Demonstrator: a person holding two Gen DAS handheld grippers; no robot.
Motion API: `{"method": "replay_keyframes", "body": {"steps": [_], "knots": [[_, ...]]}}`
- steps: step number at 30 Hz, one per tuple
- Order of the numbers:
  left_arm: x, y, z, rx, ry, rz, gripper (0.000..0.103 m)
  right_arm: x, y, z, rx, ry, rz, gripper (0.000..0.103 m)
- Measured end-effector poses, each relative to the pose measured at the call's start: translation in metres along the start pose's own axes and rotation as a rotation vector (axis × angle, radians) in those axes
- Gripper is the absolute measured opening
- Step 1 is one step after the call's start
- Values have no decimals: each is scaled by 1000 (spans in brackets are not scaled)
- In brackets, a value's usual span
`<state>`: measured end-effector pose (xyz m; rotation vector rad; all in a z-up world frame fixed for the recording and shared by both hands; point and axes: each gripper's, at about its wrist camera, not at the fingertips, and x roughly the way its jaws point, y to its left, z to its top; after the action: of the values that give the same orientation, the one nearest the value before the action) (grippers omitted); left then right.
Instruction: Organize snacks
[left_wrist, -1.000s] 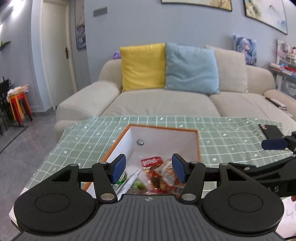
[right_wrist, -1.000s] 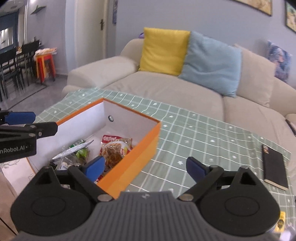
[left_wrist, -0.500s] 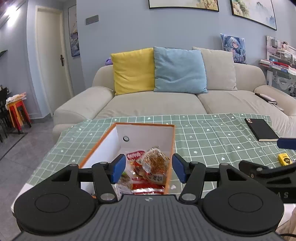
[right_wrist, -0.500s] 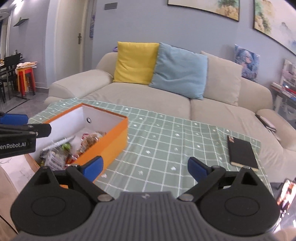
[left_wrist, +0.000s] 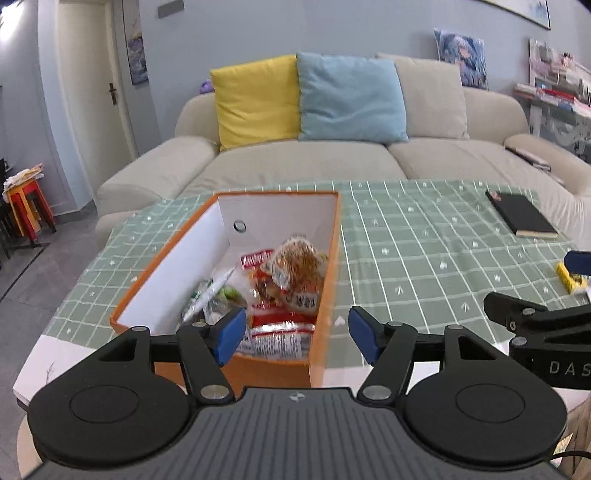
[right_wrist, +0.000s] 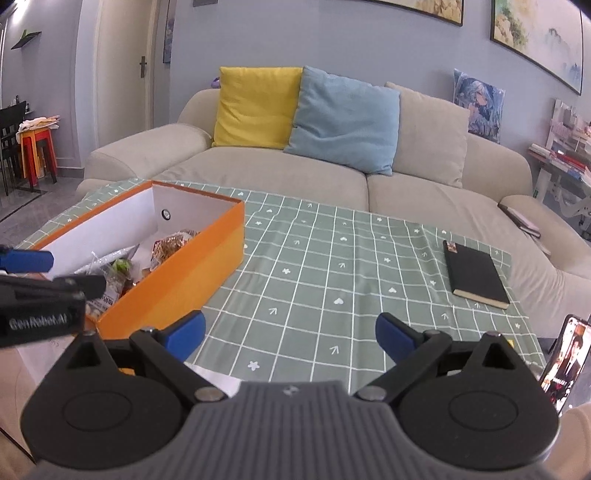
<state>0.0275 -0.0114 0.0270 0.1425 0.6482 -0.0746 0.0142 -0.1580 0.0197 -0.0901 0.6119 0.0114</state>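
An orange box (left_wrist: 328, 266) with a white inside stands on the green checked tablecloth (left_wrist: 424, 254). Several snack packets (left_wrist: 291, 280) lie in its near half. My left gripper (left_wrist: 295, 332) is open and empty, held above and just short of the box's near end. The box also shows in the right wrist view (right_wrist: 192, 273), at the left. My right gripper (right_wrist: 290, 332) is open and empty over the cloth, to the right of the box. A small yellow packet (left_wrist: 570, 278) lies on the cloth at the far right.
A black notebook (right_wrist: 474, 273) lies on the cloth's right side. A phone (right_wrist: 563, 365) stands at the table's near right corner. A beige sofa (right_wrist: 332, 177) with yellow and blue cushions stands behind the table. Red and orange stools (left_wrist: 27, 206) stand at the left.
Both grippers have drawn back and up from the box, so it looks smaller and farther. Both stay open and empty. The snacks in the box have not moved.
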Motion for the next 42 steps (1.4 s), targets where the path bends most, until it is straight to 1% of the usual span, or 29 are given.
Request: {"method": "replay_keyframes", "body": {"steps": [8, 42], "knots": [[1, -2, -5, 11, 30, 7, 77, 6, -7, -3, 48, 45, 5, 96], [3, -2, -5, 14, 44, 10, 78, 7, -9, -5, 58, 44, -6, 96]]}}
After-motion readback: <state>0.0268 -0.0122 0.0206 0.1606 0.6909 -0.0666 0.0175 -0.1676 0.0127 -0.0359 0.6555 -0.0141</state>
